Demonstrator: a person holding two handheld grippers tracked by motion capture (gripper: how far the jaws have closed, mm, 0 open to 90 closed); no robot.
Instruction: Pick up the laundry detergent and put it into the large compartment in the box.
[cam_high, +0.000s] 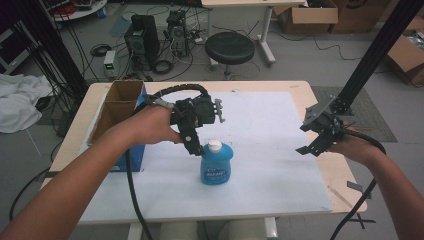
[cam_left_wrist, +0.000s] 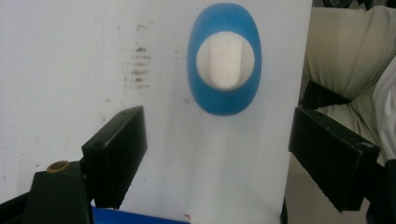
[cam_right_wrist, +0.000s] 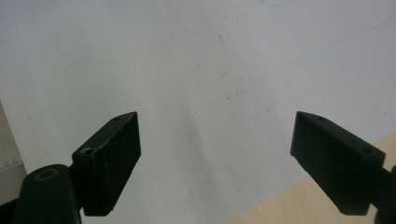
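Both pairs of jaws stand spread and hold nothing: the left gripper (cam_high: 192, 145) hangs just above the blue bottle (cam_high: 216, 164), the right gripper (cam_high: 320, 142) well apart near the table (cam_high: 310, 95) edge. Standing upright mid-sheet, the bottle looks like smooth, slightly squeezable plastic; grip its narrow sides below the white cap (cam_left_wrist: 225, 60). Its fill cannot be told; the cardboard box (cam_high: 120, 102) looks empty

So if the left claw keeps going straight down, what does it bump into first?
Probably the white cap of the blue plastic bottle, which sits just ahead of the open left claw. The claw may be slightly off-centre, so it could reach the white mat instead.
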